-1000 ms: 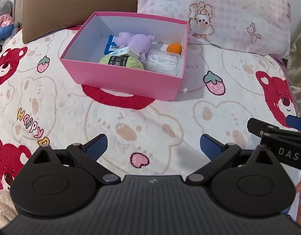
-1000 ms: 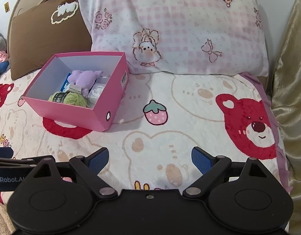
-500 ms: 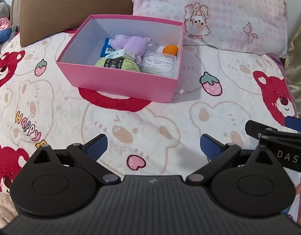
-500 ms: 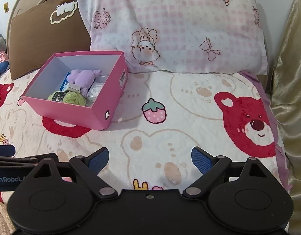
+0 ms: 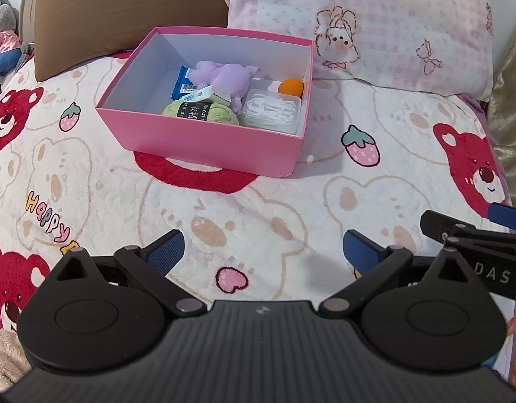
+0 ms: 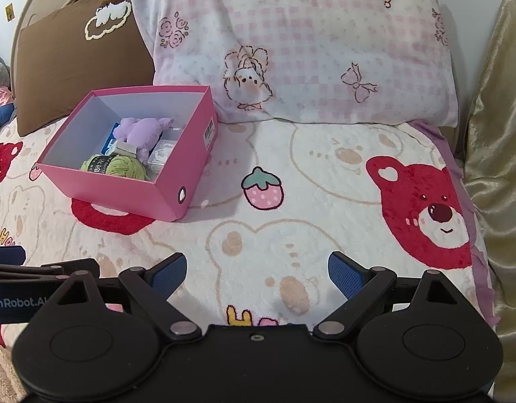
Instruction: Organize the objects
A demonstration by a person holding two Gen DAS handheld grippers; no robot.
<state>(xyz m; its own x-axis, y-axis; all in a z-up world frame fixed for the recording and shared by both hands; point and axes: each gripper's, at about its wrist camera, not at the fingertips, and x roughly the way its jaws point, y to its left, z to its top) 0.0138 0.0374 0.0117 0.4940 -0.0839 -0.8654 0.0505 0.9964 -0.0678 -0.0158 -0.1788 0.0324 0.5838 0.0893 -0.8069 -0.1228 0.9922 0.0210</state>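
An open pink box (image 5: 204,144) (image 6: 120,191) sits on the bear-print blanket ahead of both grippers. Inside lie a purple plush toy (image 5: 227,77) (image 6: 143,129), a green yarn ball (image 5: 201,112) (image 6: 118,166), a clear case of white cord (image 5: 273,110), an orange ball (image 5: 291,86), a blue packet (image 5: 182,82) and a small white carton (image 5: 211,95). My left gripper (image 5: 263,253) hovers open and empty over the blanket, well short of the box. My right gripper (image 6: 258,272) is open and empty too, to the box's right.
A pink checked pillow (image 6: 308,43) and a brown pillow (image 6: 80,53) stand behind the box. A gold curtain (image 6: 496,134) hangs along the right edge of the bed. Plush toys (image 5: 2,40) sit at the far left. The right gripper's side (image 5: 476,245) shows beside my left one.
Both grippers have drawn back slightly and tilted up, so the box sits a little farther off and lower in view. Jaws stay open and nothing was picked up.
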